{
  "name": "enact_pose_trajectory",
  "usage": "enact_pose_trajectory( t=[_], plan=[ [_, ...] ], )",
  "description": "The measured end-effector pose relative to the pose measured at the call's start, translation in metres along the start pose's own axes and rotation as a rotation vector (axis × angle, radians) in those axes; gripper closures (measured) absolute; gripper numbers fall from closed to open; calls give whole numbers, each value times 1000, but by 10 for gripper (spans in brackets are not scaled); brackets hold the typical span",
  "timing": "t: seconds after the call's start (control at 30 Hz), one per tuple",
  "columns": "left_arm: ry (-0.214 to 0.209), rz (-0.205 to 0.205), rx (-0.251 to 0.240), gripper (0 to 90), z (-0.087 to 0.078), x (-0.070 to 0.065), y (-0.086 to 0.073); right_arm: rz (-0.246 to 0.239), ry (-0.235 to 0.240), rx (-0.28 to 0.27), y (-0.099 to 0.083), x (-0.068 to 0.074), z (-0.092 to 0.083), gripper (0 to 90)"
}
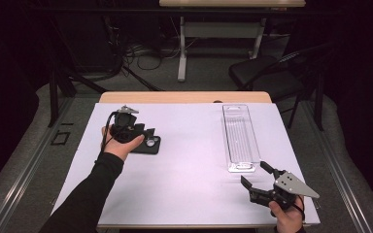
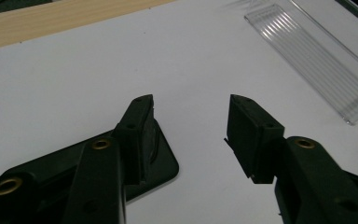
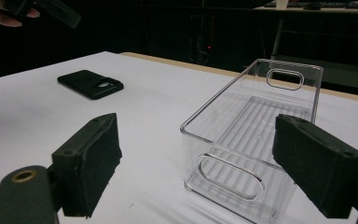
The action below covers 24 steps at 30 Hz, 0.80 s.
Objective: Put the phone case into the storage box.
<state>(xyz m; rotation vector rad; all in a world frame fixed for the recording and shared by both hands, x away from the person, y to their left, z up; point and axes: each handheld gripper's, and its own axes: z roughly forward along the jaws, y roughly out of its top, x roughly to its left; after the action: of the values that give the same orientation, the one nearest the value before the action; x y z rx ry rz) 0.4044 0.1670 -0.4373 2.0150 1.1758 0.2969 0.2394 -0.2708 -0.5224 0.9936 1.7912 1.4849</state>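
Note:
A black phone case (image 1: 150, 144) lies flat on the white table cover (image 1: 189, 165), left of centre. My left gripper (image 1: 144, 132) hovers just over the case's near end, jaws apart. In the left gripper view the left gripper (image 2: 191, 100) has only bare cover between its pads, and the case (image 2: 165, 165) lies beneath the left jaw. A clear plastic bin (image 1: 240, 138) stands lengthwise at the right. My right gripper (image 1: 253, 173) rests wide open just in front of the bin's near end. In the right gripper view the bin (image 3: 256, 130) sits beyond the right gripper (image 3: 196, 123), and the case (image 3: 91, 85) lies farther left.
The table's wooden far edge (image 1: 184, 97) shows beyond the white cover. A black chair (image 1: 264, 73) and another table's legs (image 1: 182, 48) stand on the floor behind, with cables (image 1: 141, 53) nearby.

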Motion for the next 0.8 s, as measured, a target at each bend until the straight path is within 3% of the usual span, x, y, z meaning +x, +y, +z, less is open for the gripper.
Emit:
enact_pose_trajectory(
  t=[0.47,0.8],
  plan=[
    [42,-25,31,632,30,15,14,7,5,10,-2,-1,1,144],
    [71,-57,61,798,55,30,14,8,4,11,-3,-2,2,144]
  ],
)
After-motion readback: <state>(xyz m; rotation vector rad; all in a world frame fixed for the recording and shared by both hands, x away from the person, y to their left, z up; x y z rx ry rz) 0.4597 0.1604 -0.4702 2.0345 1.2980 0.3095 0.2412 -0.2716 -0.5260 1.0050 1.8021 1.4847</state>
